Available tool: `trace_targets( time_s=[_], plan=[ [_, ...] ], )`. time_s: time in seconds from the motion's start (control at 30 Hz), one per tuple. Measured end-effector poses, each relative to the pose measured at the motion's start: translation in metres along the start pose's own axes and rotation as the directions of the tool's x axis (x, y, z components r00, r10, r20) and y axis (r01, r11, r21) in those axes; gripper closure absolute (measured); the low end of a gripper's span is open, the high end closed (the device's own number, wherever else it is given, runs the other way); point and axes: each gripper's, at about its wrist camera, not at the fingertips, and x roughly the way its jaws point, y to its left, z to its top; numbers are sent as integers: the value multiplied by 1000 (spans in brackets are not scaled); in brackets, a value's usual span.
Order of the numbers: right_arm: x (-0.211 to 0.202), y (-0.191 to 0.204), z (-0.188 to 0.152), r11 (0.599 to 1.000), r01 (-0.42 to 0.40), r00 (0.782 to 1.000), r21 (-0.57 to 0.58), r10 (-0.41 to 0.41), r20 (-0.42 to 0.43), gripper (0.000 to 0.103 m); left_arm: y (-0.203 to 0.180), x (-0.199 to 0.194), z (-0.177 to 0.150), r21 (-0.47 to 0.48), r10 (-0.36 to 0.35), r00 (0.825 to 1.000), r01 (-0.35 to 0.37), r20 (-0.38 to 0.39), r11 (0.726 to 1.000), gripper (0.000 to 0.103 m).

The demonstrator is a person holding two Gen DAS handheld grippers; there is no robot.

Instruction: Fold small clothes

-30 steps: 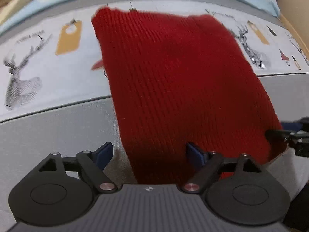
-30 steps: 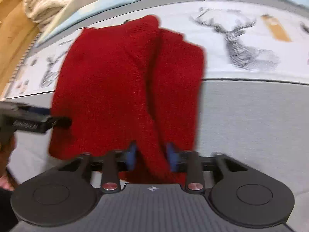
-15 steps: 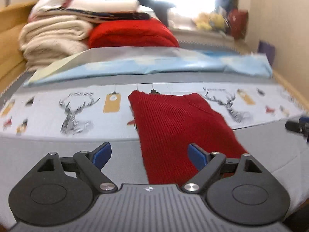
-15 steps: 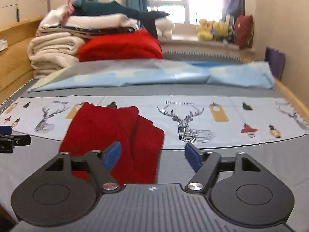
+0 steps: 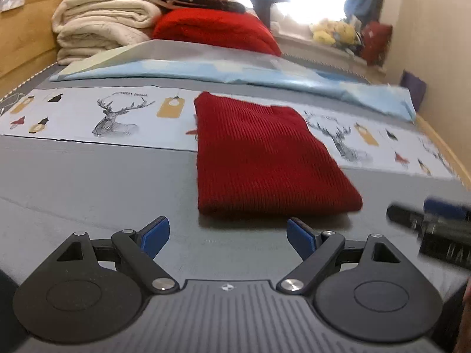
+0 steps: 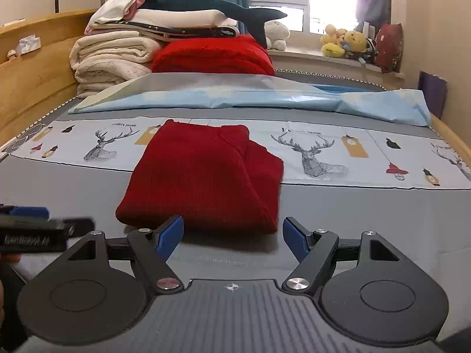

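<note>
Red sweater [image 6: 203, 176] beyond jaws (untouched)

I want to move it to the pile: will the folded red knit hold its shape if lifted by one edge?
Probably not. The red knit looks soft and ribbed, so it would likely droop. Its layers lie loose, one flap offset at the right, so lifting one edge may unfold it.

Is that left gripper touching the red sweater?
Apart. The left wrist view shows bare grey bedding between the open left gripper and the red sweater.
</note>
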Motion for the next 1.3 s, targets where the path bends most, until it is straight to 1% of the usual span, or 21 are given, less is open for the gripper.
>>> trace_targets(
  time_s=[0.13,0.2,0.33,0.57,0.8,1.3],
  plan=[
    [7,6,-1,1000,12,1000,-2,-12,4,27,-7,11,2,11,8,1000,-8,-12,1000,13],
    [8,8,0,1000,7,1000,5,-7,14,27,-8,11,1,6,1,1000,-1,-9,1000,13],
    [9,12,1,1000,0,1000,3,0,17,25,-12,11,0,30,-7,1000,7,4,1000,13],
    [11,21,0,999,-4,1000,-37,4,23,23,-14,12,-2,46,-17,1000,16,21,999,13],
    [13,23,2,1000,-4,1000,-29,5,30,21,-15,11,-4,55,-19,999,17,31,998,13],
    [15,26,2,999,-3,1000,-38,4,26,21,-14,16,-4,44,-23,1000,22,11,999,13]
  ],
)
